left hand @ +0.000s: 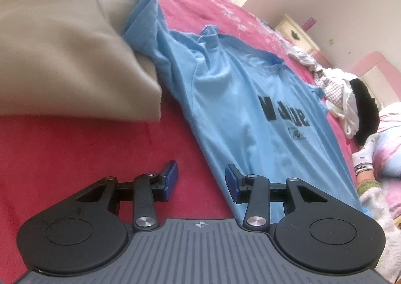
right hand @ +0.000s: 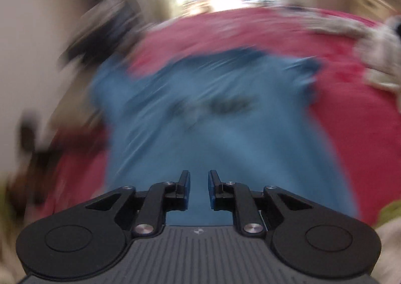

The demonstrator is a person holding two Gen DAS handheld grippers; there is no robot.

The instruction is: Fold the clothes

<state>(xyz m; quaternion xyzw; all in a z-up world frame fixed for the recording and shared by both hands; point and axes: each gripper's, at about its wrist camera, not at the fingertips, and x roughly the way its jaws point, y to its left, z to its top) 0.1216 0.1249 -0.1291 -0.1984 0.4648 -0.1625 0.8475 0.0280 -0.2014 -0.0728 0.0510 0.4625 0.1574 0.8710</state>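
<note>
Both tongs, left [left hand: 201, 181] and right [right hand: 199, 190], are hovering empty and parted over the limp, light shirt [left hand: 240, 108], best pinched at its hem.

Light-blue shirt [left hand: 225, 98] — red bedspread [left hand: 75, 153]

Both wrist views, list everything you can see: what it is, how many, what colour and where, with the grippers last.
T-shirt: one, light blue with dark lettering, spread on the bedspread, one sleeve under the beige cloth.
Bedspread: one, red-pink, under everything.
Beige cloth: one, beige, on the bedspread, at the left of the left wrist view.
Clothes pile: count unclear, white, black, patterned, along the bedspread's right edge.
Cabinet: one, cream, by the far wall.
Left gripper: one, black with blue pads, open, straddling the T-shirt's edge near the hem.
Right gripper: one, black with blue pads, narrowly open above the T-shirt; view blurred.
</note>
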